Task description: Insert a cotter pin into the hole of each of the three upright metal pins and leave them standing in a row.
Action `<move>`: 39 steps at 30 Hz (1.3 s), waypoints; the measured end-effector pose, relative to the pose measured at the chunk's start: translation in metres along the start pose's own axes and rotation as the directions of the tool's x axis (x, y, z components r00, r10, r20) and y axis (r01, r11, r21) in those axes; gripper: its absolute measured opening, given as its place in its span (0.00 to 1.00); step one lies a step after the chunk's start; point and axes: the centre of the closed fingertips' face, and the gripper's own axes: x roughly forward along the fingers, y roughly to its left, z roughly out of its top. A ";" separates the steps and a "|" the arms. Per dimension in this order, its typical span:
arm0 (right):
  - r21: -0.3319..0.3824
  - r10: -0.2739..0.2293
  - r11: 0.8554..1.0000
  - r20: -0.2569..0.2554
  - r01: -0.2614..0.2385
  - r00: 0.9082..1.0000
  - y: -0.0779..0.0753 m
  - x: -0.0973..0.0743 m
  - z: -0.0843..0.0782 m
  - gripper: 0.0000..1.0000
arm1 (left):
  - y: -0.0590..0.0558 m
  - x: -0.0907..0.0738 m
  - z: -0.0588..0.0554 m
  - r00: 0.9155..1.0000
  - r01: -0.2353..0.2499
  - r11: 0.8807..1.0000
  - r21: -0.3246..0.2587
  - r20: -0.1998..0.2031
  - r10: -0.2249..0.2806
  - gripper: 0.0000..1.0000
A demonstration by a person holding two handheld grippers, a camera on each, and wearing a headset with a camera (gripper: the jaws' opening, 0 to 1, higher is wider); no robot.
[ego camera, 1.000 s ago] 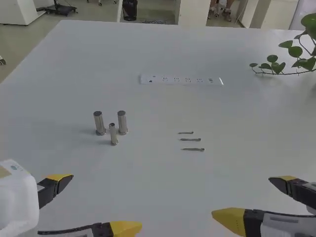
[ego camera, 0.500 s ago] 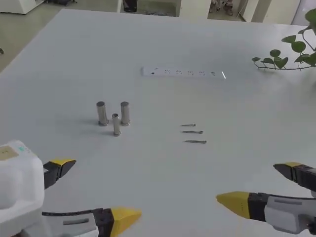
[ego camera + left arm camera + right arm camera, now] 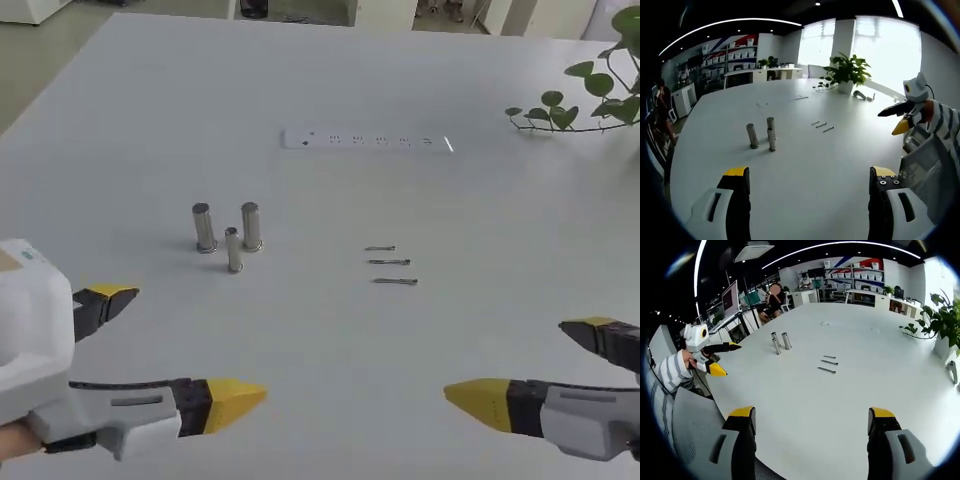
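The left gripper (image 3: 195, 343), white-bodied with black jaws ending in yellow wedge tips, stands spread wide and empty at the near left of the smooth white table (image 3: 330, 340). Ahead of it three short, polished cylindrical metal pins (image 3: 233, 249) stand upright in a tight cluster, and to their right three thin wire cotter pins (image 3: 389, 262) lie flat, parallel and apart from one another. The right gripper (image 3: 507, 361), of the same build, is likewise spread and holds nothing at the near right. Compared with half a second earlier, the metal pins and cotter pins keep the same layout, while the left gripper has advanced slightly toward the metal pins.
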 end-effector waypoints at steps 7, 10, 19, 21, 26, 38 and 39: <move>0.007 -0.002 1.000 -0.003 0.002 1.000 -0.001 0.000 0.000 0.91 | 0.016 0.009 0.002 0.999 -0.018 0.999 0.035 -0.037 0.019 0.81; 0.008 -0.002 1.000 -0.008 0.002 1.000 -0.002 0.001 -0.002 0.91 | 0.019 0.013 0.010 1.000 -0.011 0.999 0.036 -0.017 0.011 0.80; 0.021 -0.005 1.000 -0.017 0.005 1.000 -0.004 0.002 -0.006 0.91 | 0.028 0.032 0.020 1.000 0.010 0.998 0.060 -0.020 -0.009 0.73; 0.024 -0.006 1.000 -0.018 0.006 1.000 -0.004 0.002 -0.006 0.91 | 0.030 0.038 0.023 1.000 0.015 0.998 0.063 -0.022 -0.014 0.70; 0.008 -0.012 1.000 -0.032 0.012 0.999 -0.005 0.002 -0.009 0.91 | 0.037 0.051 0.027 0.999 0.015 0.992 0.124 -0.047 -0.010 0.58; -0.017 -0.006 1.000 -0.066 0.005 0.998 0.001 0.004 -0.017 0.91 | 0.062 0.081 0.031 0.996 0.028 0.990 0.141 -0.093 -0.015 0.43; -0.017 -0.005 1.000 -0.067 0.004 0.998 0.001 0.004 -0.018 0.91 | 0.063 0.082 0.030 0.995 0.028 0.989 0.147 -0.100 -0.013 0.42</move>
